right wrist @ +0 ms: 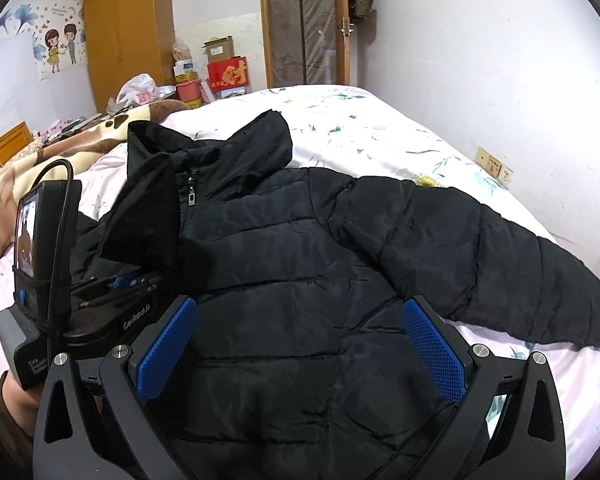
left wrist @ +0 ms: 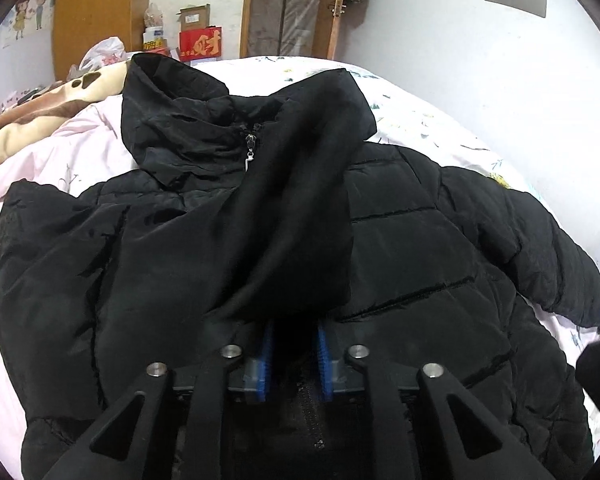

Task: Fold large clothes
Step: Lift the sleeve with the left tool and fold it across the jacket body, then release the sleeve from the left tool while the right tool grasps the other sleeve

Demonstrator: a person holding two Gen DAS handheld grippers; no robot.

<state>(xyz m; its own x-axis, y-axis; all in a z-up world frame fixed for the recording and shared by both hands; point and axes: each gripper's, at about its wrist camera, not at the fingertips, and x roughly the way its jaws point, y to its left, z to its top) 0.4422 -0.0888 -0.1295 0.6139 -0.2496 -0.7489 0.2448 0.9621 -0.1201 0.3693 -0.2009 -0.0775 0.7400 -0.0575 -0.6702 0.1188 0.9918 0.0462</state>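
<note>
**Left wrist view: hood fabric pinched over the jacket's chest**

From the left wrist camera, the black puffer jacket (left wrist: 412, 248) is seen spread front-up across the bed (left wrist: 420, 120), directly ahead of and beneath the left gripper (left wrist: 294, 354). A flap of the hood (left wrist: 296, 216) is drawn down over the zipper line, and its lower edge is pinched between the blue pads (left wrist: 265, 354), which are pressed close on the cloth. The zipper pull (left wrist: 251, 152) is visible beyond, at the collar.

In the right wrist view, the right gripper (right wrist: 300, 348) is held spread wide above the jacket's lower front, with quilted fabric showing between its blue pads (right wrist: 434, 350) and nothing clamped. Whether the fingers are touching the cloth cannot be told. The jacket's sleeve (right wrist: 500, 264) is stretched out to the right, across the floral sheet (right wrist: 380, 132). The left gripper is seen at the left, just beside the right one, at the hood's edge. A wooden wardrobe (right wrist: 128, 36) and a red box (right wrist: 227, 74) are set beyond the bed.
</note>
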